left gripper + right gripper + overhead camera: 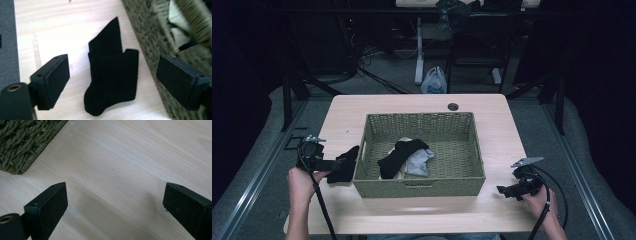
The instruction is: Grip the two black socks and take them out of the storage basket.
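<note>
A green woven basket (419,187) sits mid-table, holding a black sock (399,155), a grey sock (419,161) and something cream-coloured under them. A folded black sock (344,164) lies on the table just left of the basket. My left gripper (334,164) is at that sock; in the left gripper view its jaws stand open on either side of the black sock (112,77), which rests flat on the wood beside the basket wall (150,37). My right gripper (504,190) is open over bare wood at the front right, with the basket corner (20,147) ahead of it.
The light wooden table (422,215) has a round cable hole (453,106) behind the basket. Beyond the table are a white plastic bag (434,81), desk legs and cables on the floor. Bare wood lies right of the basket.
</note>
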{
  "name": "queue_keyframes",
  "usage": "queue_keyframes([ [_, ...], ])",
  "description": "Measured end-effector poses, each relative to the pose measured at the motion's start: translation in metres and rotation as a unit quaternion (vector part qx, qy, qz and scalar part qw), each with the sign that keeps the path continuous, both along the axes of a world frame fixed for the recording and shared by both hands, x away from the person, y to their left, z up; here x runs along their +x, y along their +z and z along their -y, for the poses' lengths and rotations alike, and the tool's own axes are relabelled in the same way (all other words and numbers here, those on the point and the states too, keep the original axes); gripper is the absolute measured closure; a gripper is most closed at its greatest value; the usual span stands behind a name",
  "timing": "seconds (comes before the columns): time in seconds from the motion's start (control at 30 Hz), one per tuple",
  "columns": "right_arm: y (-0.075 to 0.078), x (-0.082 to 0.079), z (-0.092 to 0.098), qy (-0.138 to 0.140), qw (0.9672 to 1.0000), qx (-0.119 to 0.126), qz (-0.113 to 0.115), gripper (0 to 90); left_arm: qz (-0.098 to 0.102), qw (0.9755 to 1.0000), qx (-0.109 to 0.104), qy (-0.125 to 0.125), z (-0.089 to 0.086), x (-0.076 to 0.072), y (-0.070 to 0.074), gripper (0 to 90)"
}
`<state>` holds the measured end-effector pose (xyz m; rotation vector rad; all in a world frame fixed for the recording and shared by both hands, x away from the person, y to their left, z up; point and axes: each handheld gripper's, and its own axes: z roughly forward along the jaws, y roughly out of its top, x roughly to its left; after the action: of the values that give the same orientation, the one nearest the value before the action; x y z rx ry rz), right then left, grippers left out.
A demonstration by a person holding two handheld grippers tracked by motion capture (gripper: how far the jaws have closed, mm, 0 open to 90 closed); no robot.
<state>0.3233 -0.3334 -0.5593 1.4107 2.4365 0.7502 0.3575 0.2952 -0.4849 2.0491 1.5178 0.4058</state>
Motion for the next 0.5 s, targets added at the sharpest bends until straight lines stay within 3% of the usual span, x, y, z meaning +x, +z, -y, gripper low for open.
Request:
queue_keyframes([
  [0.27,-0.001,0.000,0.000,0.000,1.0000,0.003,-0.005,5.3,0.061,0.9979,0.012,-0.019,0.017,-0.008,0.037,5.1],
  [0.5,0.000,-0.002,0.001,-0.002,1.0000,0.003,-0.003,5.4,0.078,0.9943,0.025,-0.067,0.045,-0.002,0.071,3.4],
])
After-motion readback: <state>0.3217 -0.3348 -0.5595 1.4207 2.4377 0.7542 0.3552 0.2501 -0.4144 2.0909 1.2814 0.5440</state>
